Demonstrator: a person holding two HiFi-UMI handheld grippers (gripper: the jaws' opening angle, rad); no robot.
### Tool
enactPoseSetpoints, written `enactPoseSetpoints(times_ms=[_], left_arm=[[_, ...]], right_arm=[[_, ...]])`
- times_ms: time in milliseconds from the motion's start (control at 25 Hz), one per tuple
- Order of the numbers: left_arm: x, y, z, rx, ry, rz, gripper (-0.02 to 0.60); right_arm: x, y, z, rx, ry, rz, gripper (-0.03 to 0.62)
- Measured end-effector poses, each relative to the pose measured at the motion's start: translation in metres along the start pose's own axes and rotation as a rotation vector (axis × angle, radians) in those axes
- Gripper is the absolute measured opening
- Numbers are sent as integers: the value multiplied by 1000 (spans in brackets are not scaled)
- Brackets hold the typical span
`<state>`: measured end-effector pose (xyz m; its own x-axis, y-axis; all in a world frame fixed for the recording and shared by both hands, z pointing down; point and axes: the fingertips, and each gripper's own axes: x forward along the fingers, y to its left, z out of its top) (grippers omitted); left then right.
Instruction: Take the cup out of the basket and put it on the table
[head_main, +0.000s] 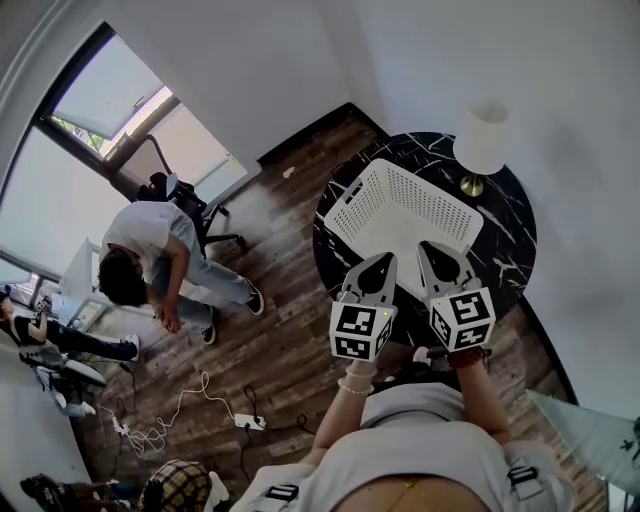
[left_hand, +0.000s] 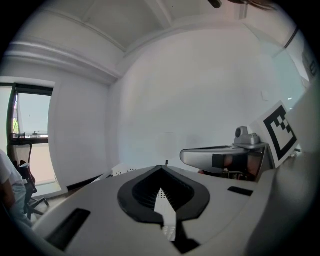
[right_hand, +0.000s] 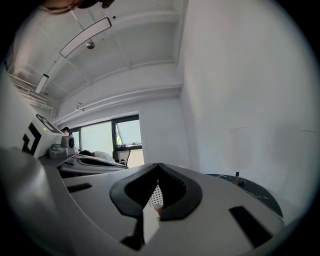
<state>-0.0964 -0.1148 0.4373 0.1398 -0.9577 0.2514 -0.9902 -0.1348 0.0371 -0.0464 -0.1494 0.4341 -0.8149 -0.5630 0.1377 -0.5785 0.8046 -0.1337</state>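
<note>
A white perforated basket (head_main: 400, 205) stands on the round black marble table (head_main: 505, 245). No cup shows in any view; the basket's inside looks plain white from above. My left gripper (head_main: 384, 260) and right gripper (head_main: 430, 248) hover side by side over the basket's near rim, both shut and holding nothing. In the left gripper view the jaws (left_hand: 162, 167) meet at the tips, and perforated basket wall (left_hand: 164, 202) shows through the gap behind them. The right gripper view shows the same: tips (right_hand: 159, 165) together, basket (right_hand: 156, 192) behind, table edge (right_hand: 250, 187) at the right.
A lamp (head_main: 482, 137) with a white shade stands on the table's far side, beyond the basket. On the wooden floor to the left a person (head_main: 150, 250) sits bent over on an office chair, and cables with a power strip (head_main: 245, 420) lie nearer.
</note>
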Motion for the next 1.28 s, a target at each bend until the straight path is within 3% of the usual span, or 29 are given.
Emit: enactPoseSetpoints(times_ms=[520,1280], left_arm=[[23,-9,0,-11,11,-3,6],[71,10,14,38,38,-160,6]], right_arm=[[8,-14,-2,6,9,33,11],[48,-38,1,28,10,-94,11]])
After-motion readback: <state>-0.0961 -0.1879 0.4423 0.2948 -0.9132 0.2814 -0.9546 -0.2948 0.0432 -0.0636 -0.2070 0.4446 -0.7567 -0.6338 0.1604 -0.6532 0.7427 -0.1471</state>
